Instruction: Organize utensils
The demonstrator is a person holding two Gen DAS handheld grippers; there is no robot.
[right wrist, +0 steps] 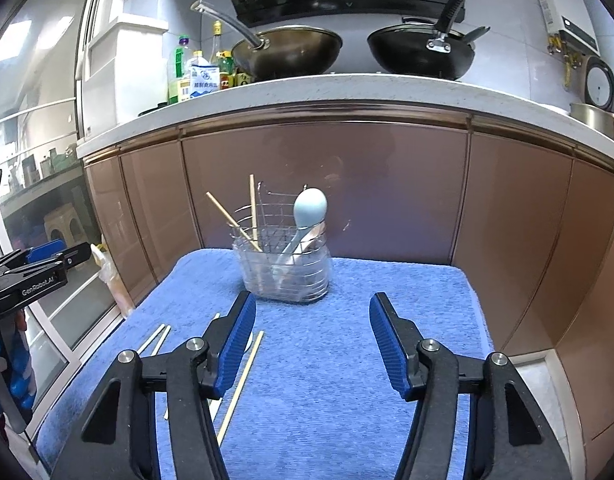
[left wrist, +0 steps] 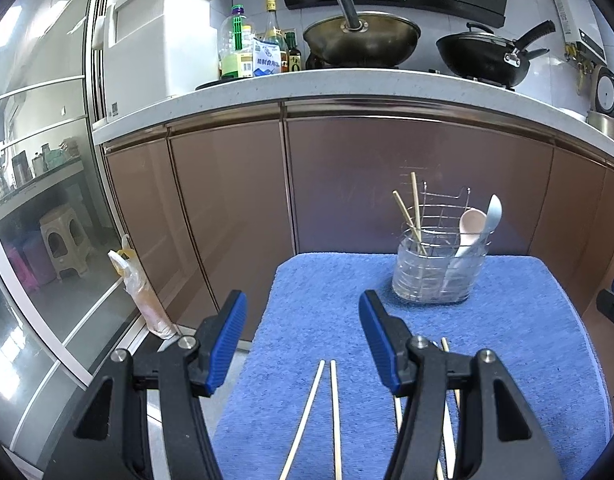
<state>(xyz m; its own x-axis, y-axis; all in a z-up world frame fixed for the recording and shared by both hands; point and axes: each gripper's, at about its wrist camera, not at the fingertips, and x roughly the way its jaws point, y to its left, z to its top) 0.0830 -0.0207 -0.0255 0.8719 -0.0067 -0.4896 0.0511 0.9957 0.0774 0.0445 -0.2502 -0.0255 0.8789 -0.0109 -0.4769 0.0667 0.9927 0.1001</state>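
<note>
Over on the far left, a glass sliding door (left wrist: 39, 208) reflected the room, and a crumpled plastic bag (left wrist: 141, 292) leaned at its foot by the brown cabinet fronts (left wrist: 227, 208). Next came the left gripper (left wrist: 303, 336), hanging over the near left part of a blue towel (left wrist: 507, 320); its blue-padded jaws stood apart with nothing between the pads. Below that gap, two pale chopsticks (left wrist: 323, 408) lay side by side on the towel, pointing away from the person, not touched. More chopsticks (left wrist: 446, 346) showed just beside and partly under the left gripper's right jaw, mostly hidden by it.

Further right, toward the back of the towel, stood a clear utensil holder (right wrist: 285, 268) with a wire basket inside it. Two chopsticks (right wrist: 253, 208) leaned in its left compartment, one upright, one tilted left. A light blue spoon (right wrist: 310, 210) stood bowl-up in its right compartment, and from the left wrist view a pink spoon (left wrist: 471, 226) rested beside it.

The right gripper (right wrist: 311, 340) hovered over the middle of the towel, well short of the holder, jaws apart and holding nothing. A single chopstick (right wrist: 243, 380) lay on the towel just beside its left jaw.

Above, on the white countertop (right wrist: 347, 88), sat bottles (left wrist: 237, 40), a brass-coloured wok (right wrist: 287, 54) and a black wok (right wrist: 421, 54).
</note>
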